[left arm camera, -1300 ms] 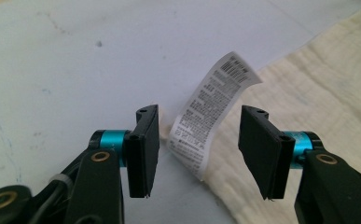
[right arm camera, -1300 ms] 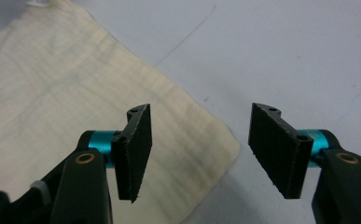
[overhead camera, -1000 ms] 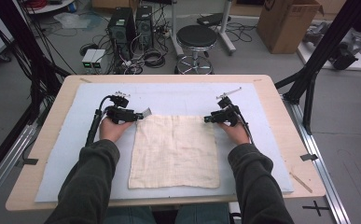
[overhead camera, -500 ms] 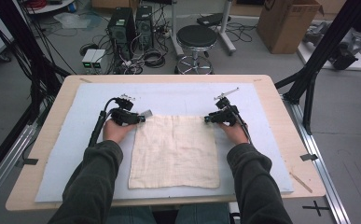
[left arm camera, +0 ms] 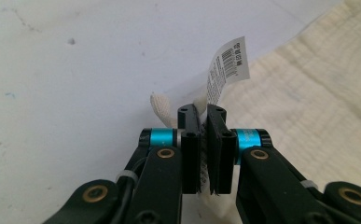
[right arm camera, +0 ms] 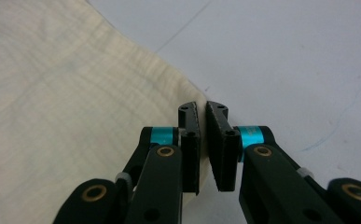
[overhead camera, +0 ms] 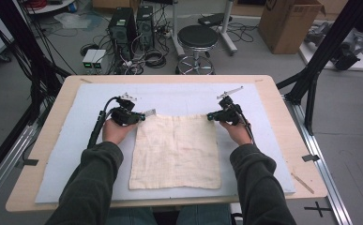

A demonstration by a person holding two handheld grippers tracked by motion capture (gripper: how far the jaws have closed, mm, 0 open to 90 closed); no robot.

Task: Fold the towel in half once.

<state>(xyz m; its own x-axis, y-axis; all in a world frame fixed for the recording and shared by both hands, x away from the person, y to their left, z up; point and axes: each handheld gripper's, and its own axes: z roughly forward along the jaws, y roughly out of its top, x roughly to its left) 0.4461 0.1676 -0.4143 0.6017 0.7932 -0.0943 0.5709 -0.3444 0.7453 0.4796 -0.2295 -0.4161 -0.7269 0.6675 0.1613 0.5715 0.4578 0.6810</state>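
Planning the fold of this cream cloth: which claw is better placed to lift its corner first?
Probably the left claw: its jaws are shut on the cream square cloth beside the white barcode tag. The right claw looks slightly parted at its corner.

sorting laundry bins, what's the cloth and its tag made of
Cloth: looks like soft cream cotton gauze, matte, with a crinkled open weave. Tag: thin white printed label with a barcode, paper or satin, can't tell which.
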